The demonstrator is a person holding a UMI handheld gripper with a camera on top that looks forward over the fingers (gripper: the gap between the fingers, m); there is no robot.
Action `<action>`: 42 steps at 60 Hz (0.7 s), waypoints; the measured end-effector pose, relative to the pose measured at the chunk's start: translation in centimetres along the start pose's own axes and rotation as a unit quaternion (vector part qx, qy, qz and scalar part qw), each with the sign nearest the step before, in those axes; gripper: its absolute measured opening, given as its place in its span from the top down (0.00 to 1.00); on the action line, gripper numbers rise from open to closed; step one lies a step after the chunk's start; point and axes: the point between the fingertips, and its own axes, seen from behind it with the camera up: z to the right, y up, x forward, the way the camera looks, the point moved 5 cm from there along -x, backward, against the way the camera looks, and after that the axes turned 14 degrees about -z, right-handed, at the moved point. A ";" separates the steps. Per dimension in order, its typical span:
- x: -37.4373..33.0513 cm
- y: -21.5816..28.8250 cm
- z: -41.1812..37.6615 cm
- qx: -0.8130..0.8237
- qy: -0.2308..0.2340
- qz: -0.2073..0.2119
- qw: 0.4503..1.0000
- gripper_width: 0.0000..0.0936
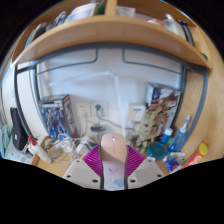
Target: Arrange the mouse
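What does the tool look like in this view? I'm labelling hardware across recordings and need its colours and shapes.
The tool has two pale grey, angular fingers that widen toward the camera. Each carries a magenta pad on its inner face, with a fine ribbed or gridded texture. No cables, printed markings or sleeve are visible.

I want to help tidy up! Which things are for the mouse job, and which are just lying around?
For the job:
mouse, the pale thing pinched between the fingers
gripper

Just lying about:
shelf
box
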 end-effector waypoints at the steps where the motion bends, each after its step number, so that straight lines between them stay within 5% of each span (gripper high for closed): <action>1: 0.5 -0.4 -0.7 -0.002 0.003 -0.005 1.000 0.72; 25: 14.2 -18.2 -6.3 -0.024 0.004 -0.197 0.980 0.69; 42: 14.5 -20.2 -6.1 -0.021 -0.007 -0.216 0.976 0.52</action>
